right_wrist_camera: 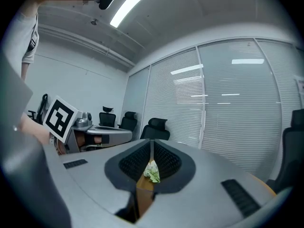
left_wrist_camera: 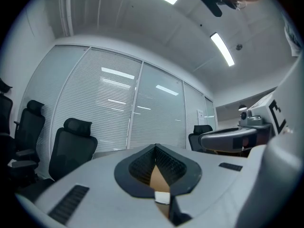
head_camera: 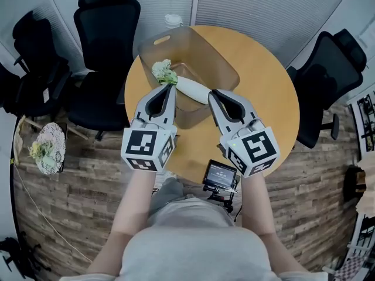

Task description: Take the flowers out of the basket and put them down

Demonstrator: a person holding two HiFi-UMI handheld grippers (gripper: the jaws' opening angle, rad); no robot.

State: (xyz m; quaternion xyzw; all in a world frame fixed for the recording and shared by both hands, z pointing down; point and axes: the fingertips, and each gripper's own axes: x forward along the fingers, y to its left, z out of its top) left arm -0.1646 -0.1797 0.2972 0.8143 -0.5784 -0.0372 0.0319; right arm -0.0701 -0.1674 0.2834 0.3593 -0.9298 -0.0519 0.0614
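A round wooden table (head_camera: pixel 263 92) carries a translucent brown plastic basket (head_camera: pixel 220 60). Inside it lies a bouquet of pale green-white flowers in a white paper wrap (head_camera: pixel 190 88). Its flower head (head_camera: pixel 164 72) points toward the basket's far-left side, and the wrapped stem end slants toward the near right.

The white-and-grey left gripper (head_camera: pixel 170 88) points level over the basket's near wall, its tips just beside the flower head. Its jaws are clenched together, the ribbed pads (left_wrist_camera: pixel 142 165) meeting at the tip with nothing pinched there (only a sliver of brown and a white scrap show through the gap lower down).

The matching right gripper (head_camera: pixel 212 92) points in from the other side, with its tips at the wrap's stem end; whether they touch it cannot be told. Its jaws are likewise pressed together. Its own view shows the flower head (right_wrist_camera: pixel 152 171) beyond them, through the slot below the tips.

At the table's near edge sits a small black device with a lit screen (head_camera: pixel 220 174). Black office chairs (head_camera: pixel 105 45) stand around the table on a wood-plank floor (head_camera: pixel 88 227).
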